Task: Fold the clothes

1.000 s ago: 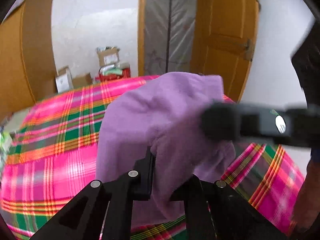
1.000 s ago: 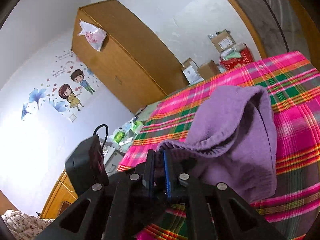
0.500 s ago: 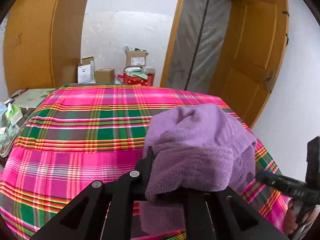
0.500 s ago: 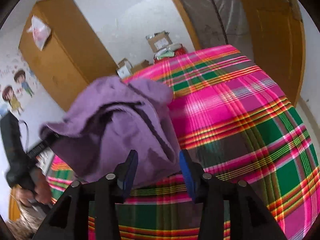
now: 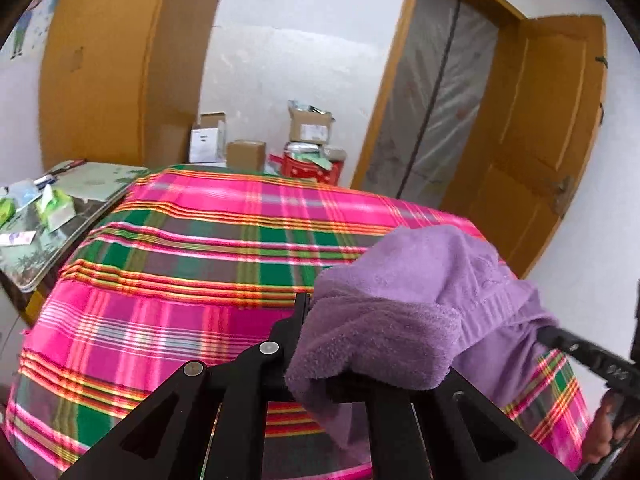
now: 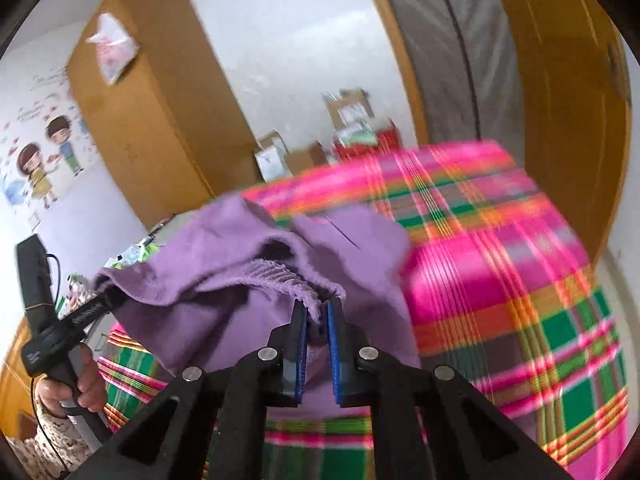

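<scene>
Since the earlier frames, the right gripper [image 6: 317,320] has let go of the purple garment [image 5: 420,304], spread wide beside it, and taken a new hold lower down: its jaws are closing, with a ribbed hem of the garment between the blue pads [image 6: 301,344]. Over the same interval the left gripper [image 5: 344,364] has carried its end of the garment sideways across the plaid bedcover [image 5: 180,280], so the cloth that earlier hung as one loose drape is now bunched over the left jaws. These are pressed together on a thick fold of fabric, which hides the fingertips in the left wrist view

Judgement for the task: with both ends gripped again, the garment can probably be spread or lifted taut before a fold is laid; no finished fold is visible yet

Position: the garment is held above the near right part of the bedcover, spanning between the two grippers, with its lower portion sagging towards the cover; whether it touches cannot be told

Materials and shapes:
- Garment: soft, fleecy knit, matte, thick enough to form rounded rolls; the hem is ribbed and fringed in outline
- Bedcover: smooth woven plaid in pink, green and orange, lying flat over the bed
- Grippers: rigid black frames with flat pads
</scene>
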Available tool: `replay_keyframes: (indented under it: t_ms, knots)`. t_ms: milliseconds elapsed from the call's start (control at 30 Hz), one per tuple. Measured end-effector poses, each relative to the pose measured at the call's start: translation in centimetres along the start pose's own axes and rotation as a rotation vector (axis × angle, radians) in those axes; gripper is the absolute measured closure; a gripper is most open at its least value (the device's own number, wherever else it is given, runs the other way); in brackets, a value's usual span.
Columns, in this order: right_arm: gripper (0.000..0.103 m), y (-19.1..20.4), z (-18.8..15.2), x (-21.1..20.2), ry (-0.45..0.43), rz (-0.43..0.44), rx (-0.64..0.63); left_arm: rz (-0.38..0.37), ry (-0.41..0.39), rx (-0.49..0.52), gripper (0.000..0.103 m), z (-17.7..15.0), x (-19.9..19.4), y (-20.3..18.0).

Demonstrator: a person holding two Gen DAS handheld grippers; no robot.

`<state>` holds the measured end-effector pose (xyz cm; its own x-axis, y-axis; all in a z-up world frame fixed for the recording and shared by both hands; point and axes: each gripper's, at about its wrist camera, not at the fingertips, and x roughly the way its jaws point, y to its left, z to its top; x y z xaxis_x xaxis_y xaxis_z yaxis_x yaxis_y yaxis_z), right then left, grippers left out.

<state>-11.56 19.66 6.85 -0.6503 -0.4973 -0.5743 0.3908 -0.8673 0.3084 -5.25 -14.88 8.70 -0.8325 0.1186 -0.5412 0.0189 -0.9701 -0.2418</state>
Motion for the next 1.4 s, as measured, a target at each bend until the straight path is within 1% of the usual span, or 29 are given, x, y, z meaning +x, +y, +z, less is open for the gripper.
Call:
replay_keyframes:
  t_ms: [200,267,467,567,733,867,933,1000,1067,1100,1200,1267,1367,1400]
  knots:
    - [0.093,5.1,2.8,0.0,-0.074,0.03,-0.115,0.046,-0.033,-0.046,0.096,0.1,-1.3,3.0]
    - [0.093,6.7,4.1,0.7,-0.089,0.059,-0.143,0.065,-0.04,-0.067,0.096,0.0,-1.7,4.3]
    - [0.093,12.2,7.1,3.5,-0.121,0.135,-0.24,0.118,-0.027,-0.141,0.096,-1.1,-2.6,8.0]
    - [0.093,14.5,7.7,5.5,-0.106,0.203,-0.243,0.14,-0.011,-0.169,0.097,-1.8,-2.6,9.3]
    - [0.093,17.2,7.7,8.6,-0.058,0.308,-0.236,0.16,0.033,-0.224,0.096,-3.1,-2.1,11.3]
    - [0.093,19.5,7.5,11.3,0.019,0.396,-0.217,0.167,0.054,-0.269,0.096,-3.9,-2.2,12.5]
    - [0.093,20.6,6.9,12.2,0.031,0.412,-0.224,0.175,0.051,-0.282,0.096,-4.3,-2.5,12.8]
    - [0.093,21.7,6.0,13.2,0.052,0.407,-0.253,0.189,0.057,-0.297,0.096,-4.7,-2.7,13.2]
    - [0.091,22.0,5.1,14.2,0.086,0.389,-0.249,0.197,0.077,-0.302,0.096,-5.1,-2.4,13.4]
    - [0.09,21.9,4.6,14.9,0.137,0.381,-0.236,0.2,0.095,-0.305,0.096,-5.4,-2.2,13.5]
    - [0.089,20.7,3.8,15.8,0.243,0.365,-0.211,0.201,0.127,-0.295,0.096,-6.1,-1.8,13.4]
    - [0.088,19.2,3.5,14.9,0.243,0.348,-0.203,0.215,0.137,-0.272,0.095,-6.4,-1.8,13.1]
    - [0.085,16.4,3.6,12.6,0.196,0.327,-0.18,0.213,0.152,-0.266,0.094,-6.7,-2.1,12.9]
    - [0.082,15.2,3.3,11.6,0.178,0.302,-0.176,0.211,0.157,-0.269,0.093,-6.7,-2.2,13.0]
